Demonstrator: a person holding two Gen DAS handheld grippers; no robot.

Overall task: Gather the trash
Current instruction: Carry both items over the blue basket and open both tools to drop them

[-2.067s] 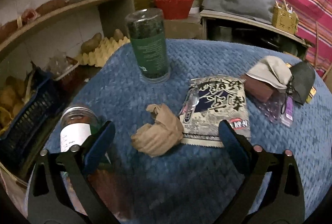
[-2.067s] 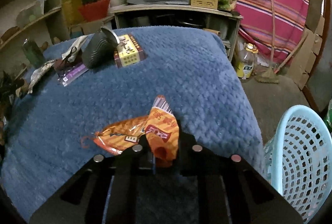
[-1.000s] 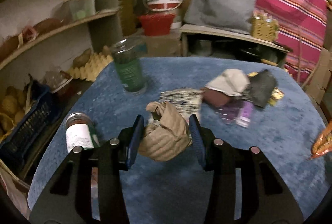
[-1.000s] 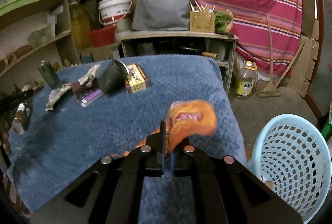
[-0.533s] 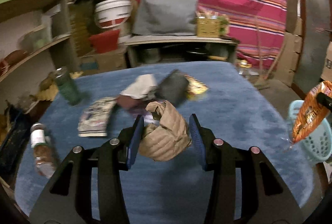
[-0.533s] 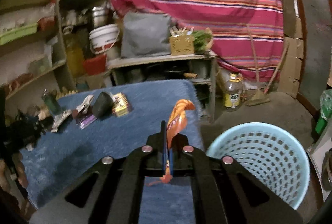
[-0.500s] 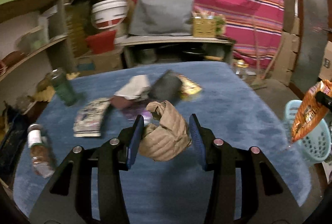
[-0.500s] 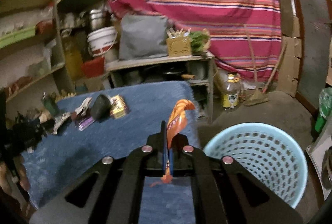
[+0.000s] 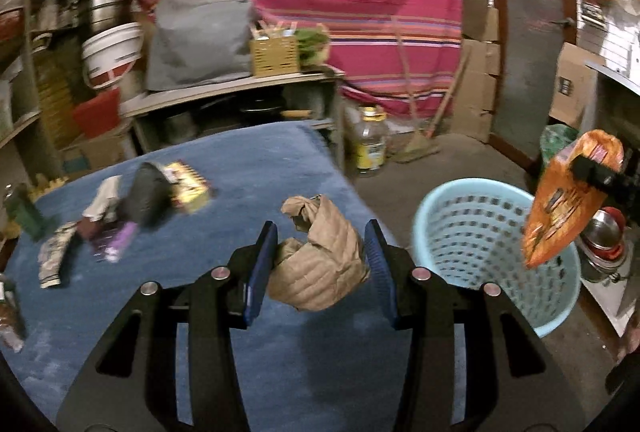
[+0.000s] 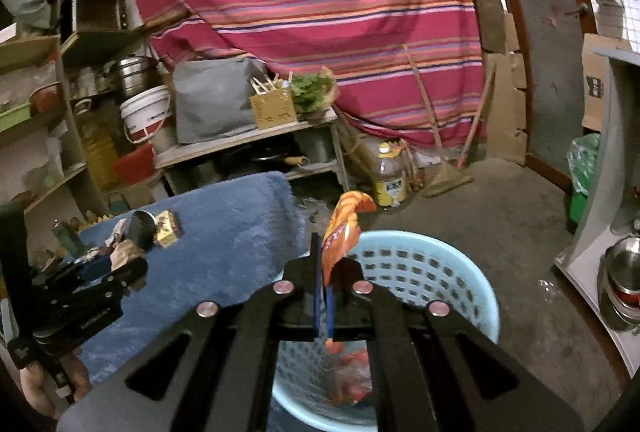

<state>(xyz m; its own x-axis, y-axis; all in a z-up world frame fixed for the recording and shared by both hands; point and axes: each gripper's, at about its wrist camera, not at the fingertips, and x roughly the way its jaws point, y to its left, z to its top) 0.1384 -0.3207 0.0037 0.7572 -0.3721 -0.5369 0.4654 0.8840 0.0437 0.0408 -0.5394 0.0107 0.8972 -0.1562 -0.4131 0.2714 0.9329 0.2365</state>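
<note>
My left gripper point(image 9: 318, 264) is shut on a crumpled brown paper bag point(image 9: 318, 266) and holds it above the right end of the blue-covered table point(image 9: 260, 167). My right gripper point(image 10: 323, 286) is shut on an orange snack wrapper point(image 10: 340, 228) and holds it over the light blue laundry-style basket point(image 10: 460, 272). The basket point(image 9: 480, 216) stands on the floor to the right of the table. The wrapper point(image 9: 568, 199) hangs above the basket's right rim in the left wrist view. Red-orange trash point(image 10: 352, 380) lies inside the basket.
On the table's far left lie a black pouch point(image 9: 146, 191), a yellow box point(image 9: 188, 183), a printed packet point(image 9: 54, 256) and a green jar point(image 9: 24, 209). A yellow oil bottle point(image 9: 370, 147) and a broom point(image 9: 420, 143) stand on the floor. Shelves point(image 10: 48, 119) line the left.
Both grippers have swung right from the table toward the basket, each still holding its item. The right gripper now holds the wrapper directly over the basket opening.
</note>
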